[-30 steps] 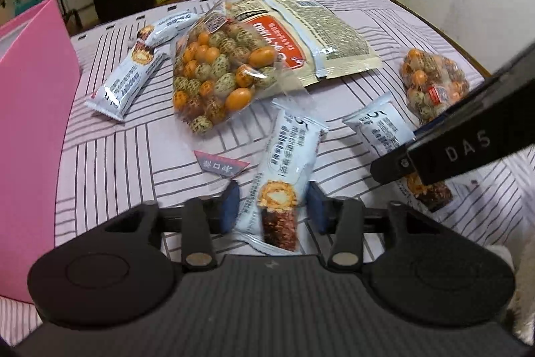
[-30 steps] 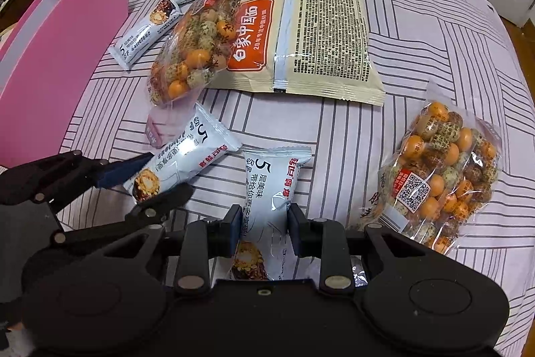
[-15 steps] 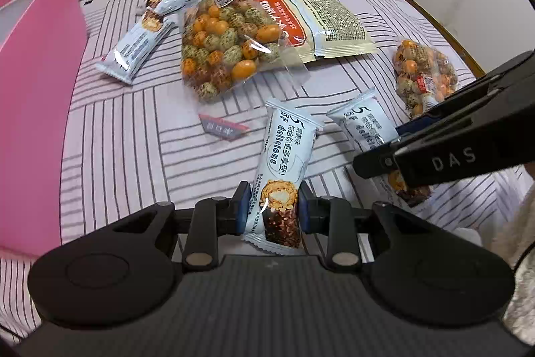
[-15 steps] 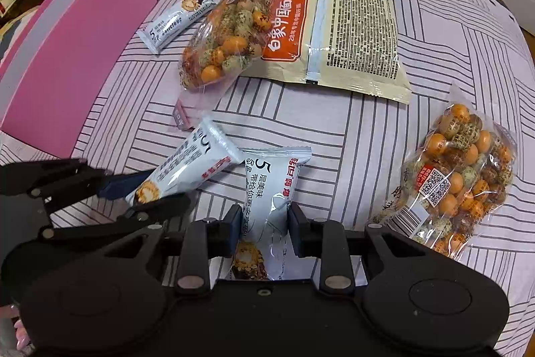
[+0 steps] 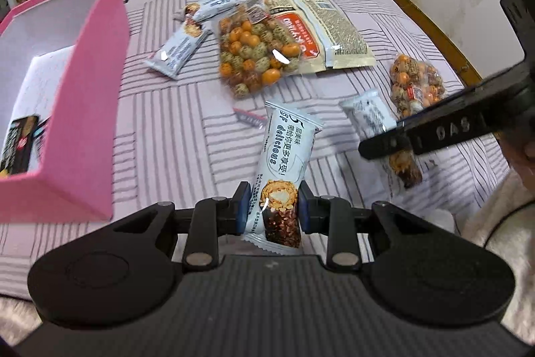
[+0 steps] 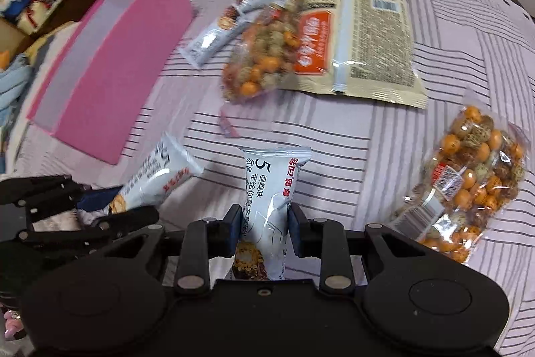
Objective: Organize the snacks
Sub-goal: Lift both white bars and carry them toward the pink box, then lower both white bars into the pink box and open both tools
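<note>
My left gripper (image 5: 273, 206) is shut on a white snack bar (image 5: 284, 166) and holds it above the striped cloth; the bar shows in the right wrist view (image 6: 157, 176). My right gripper (image 6: 264, 228) is shut on a second white snack bar (image 6: 271, 189), also lifted; it shows in the left wrist view (image 5: 371, 119). The pink box (image 5: 90, 82) stands open at the left, with a dark packet (image 5: 18, 139) inside.
On the cloth lie two more white bars (image 5: 180, 46), a clear bag of coated nuts (image 5: 254, 52), a large beige packet (image 5: 324, 29), and a second nut bag (image 6: 468, 179) at the right. A wall rises behind the table's right edge.
Both grippers have closed on their bars and lifted them off the cloth. Both have pulled back and risen, and the pink box's inside has come into the left view.
</note>
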Available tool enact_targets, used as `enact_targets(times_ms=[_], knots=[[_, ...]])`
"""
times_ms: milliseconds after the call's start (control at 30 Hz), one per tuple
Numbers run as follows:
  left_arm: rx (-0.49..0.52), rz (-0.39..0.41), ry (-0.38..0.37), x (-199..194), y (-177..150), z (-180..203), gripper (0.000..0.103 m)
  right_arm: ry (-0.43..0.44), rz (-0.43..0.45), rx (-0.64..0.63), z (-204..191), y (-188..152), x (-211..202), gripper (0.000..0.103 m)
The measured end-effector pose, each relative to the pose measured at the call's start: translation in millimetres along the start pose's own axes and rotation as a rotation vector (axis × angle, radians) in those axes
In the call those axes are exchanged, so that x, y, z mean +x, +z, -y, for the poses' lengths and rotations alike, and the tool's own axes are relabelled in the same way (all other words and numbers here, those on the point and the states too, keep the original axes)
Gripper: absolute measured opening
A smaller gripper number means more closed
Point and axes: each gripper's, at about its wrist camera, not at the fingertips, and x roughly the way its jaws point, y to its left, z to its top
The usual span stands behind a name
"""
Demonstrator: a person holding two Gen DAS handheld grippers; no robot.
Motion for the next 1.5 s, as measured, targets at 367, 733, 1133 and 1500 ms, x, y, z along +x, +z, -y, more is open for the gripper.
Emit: enact_targets(times_ms=[367, 733, 1133, 1500], knots=[[0.047, -0.081, 0.013, -61.4, -16.1, -14.4, 0.028, 0.076, 0.0, -0.113, -55.7, -18.3, -34.7, 0.034], [-0.074, 0.079, 0.082, -149.4, -17.4, -77.8, 0.028, 0.142, 0.112, -0.308, -136.8, -11.3, -84.0, 0.034], [-0.27, 0.248, 0.187, -158.9, 18.0, -176.3, 0.028, 0.293, 0.248, -0.422, -212.9, 78.6, -35.9, 0.034], [-0.423, 0.226, 0.235, -51.7, 68.9, -289.3, 0.028, 0.086, 0.207, -0.416, -233.4, 167.1, 81.3, 0.034]])
